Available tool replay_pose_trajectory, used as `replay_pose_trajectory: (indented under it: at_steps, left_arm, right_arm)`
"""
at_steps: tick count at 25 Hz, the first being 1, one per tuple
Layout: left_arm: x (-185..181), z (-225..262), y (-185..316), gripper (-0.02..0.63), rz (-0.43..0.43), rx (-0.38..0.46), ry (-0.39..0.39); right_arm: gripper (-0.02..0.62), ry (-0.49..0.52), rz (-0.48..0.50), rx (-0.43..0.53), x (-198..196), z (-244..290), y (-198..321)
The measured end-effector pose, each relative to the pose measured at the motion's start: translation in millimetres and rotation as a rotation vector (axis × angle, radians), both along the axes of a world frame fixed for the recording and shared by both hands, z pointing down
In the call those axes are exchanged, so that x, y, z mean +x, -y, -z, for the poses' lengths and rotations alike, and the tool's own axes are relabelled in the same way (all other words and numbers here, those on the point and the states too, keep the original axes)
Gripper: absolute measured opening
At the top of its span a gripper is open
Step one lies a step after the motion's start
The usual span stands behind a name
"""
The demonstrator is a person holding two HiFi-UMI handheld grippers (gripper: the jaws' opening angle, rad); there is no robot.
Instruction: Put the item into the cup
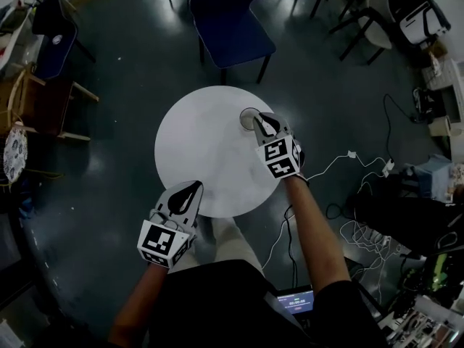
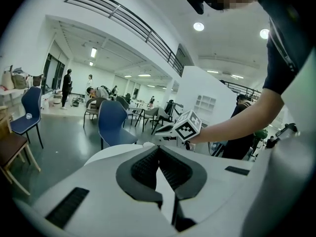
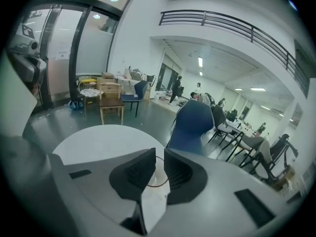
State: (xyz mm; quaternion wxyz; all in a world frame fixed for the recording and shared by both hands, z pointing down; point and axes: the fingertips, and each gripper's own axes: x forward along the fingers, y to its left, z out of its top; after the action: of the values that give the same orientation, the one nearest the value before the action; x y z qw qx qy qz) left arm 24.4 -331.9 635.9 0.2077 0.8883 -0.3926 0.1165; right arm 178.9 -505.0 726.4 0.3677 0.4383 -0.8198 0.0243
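Cup [image 1: 250,118] stands on the round white surface [image 1: 196,147], in its far right part, a little in from the edge. In the head view it is a small grey circle with a thin darker rim. What lies inside it cannot be made out in any view.

The right tongs [image 1: 259,122] hang right over the near right side of the cup, their tips overlapping its rim from above; whether they touch it cannot be told. In the right gripper view the right tongs [image 3: 159,154] stand a narrow way apart. The pads press on nothing, and part of the cup [image 3: 158,177] shows through the gap, beyond the tips and lower down. The surface [image 3: 94,142] spreads to the left behind them.

The left tongs [image 1: 193,188] are over the near edge of the surface, well apart from the cup. In the left gripper view the left tongs [image 2: 158,149] have their ribbed pads meeting at the tips, with nothing held between them.

A blue chair [image 1: 232,27] stands on the dark floor just beyond the far edge of the surface, and shows behind the tongs in both gripper views [image 3: 190,125]. White cables [image 1: 348,162] trail over the floor beyond the right edge. A wooden chair [image 1: 43,104] stands off to the left.
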Motion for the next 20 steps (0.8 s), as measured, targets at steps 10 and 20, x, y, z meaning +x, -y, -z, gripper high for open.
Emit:
replay_pose_trajectory:
  at_steps: [10, 20]
  left_arm:
    - [-4.6, 37.2, 3.7, 0.015, -0.034, 0.053, -0.009]
    - [-14.5, 79.0, 10.3, 0.015, -0.066, 0.150, -0.001]
  right_arm:
    - [0.043, 0.131, -0.061, 0.078, -4.9, 73.6, -30.1]
    - [0.034, 0.228, -0.089, 0.175, -19.4, 148.1, -71.7]
